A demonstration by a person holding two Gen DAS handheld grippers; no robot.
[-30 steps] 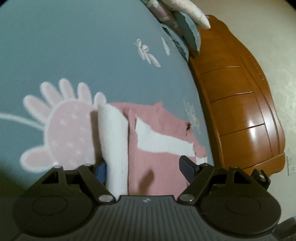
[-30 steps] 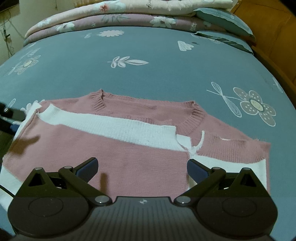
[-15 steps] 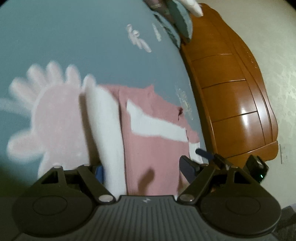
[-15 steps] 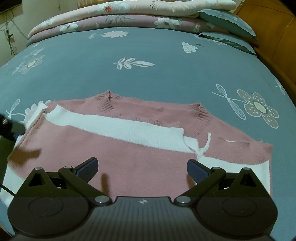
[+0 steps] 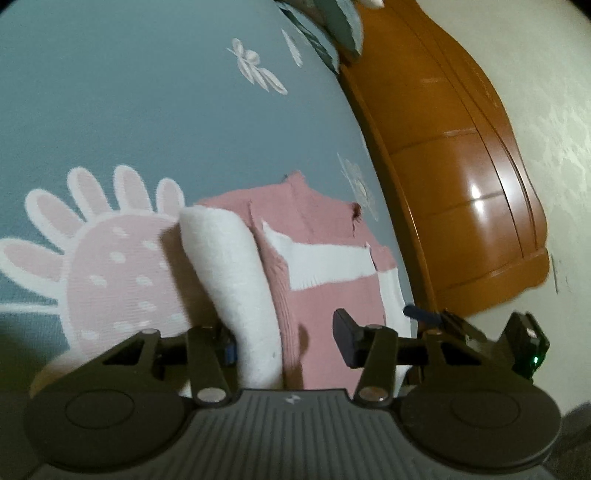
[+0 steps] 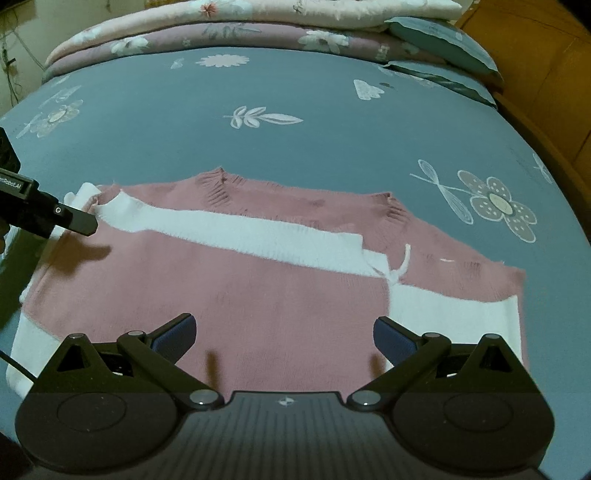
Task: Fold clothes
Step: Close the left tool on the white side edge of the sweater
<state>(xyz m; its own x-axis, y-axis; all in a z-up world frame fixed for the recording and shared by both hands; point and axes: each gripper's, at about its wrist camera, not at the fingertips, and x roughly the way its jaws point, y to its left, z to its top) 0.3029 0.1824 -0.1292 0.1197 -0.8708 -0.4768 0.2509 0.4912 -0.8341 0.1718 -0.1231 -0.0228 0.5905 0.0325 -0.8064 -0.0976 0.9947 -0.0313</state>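
Observation:
A pink sweater point(image 6: 258, 295) with white bands lies flat on the blue bedsheet point(image 6: 295, 147), neckline away from me. My right gripper point(image 6: 284, 336) hovers open over its near hem, nothing between the fingers. At the sweater's left edge, one of my left gripper's fingers point(image 6: 79, 220) reaches in. In the left wrist view the left gripper point(image 5: 284, 339) is open, and a raised white fold point(image 5: 229, 266) of the sweater point(image 5: 325, 302) stands between its fingers, hiding the left pad. The right gripper's blue tip point(image 5: 424, 314) shows beyond the sweater's far edge.
Folded floral quilts point(image 6: 258, 22) and blue pillows point(image 6: 443, 40) are stacked at the bed's far end. A wooden bed frame point(image 5: 461, 184) runs along the right side, with a pale wall point(image 5: 546, 74) behind it. The sheet point(image 5: 147, 92) carries large flower prints.
The left gripper has pushed in at the sweater's left edge, and the white fold now stands higher between its fingers. The right gripper has moved slightly closer over the near hem.

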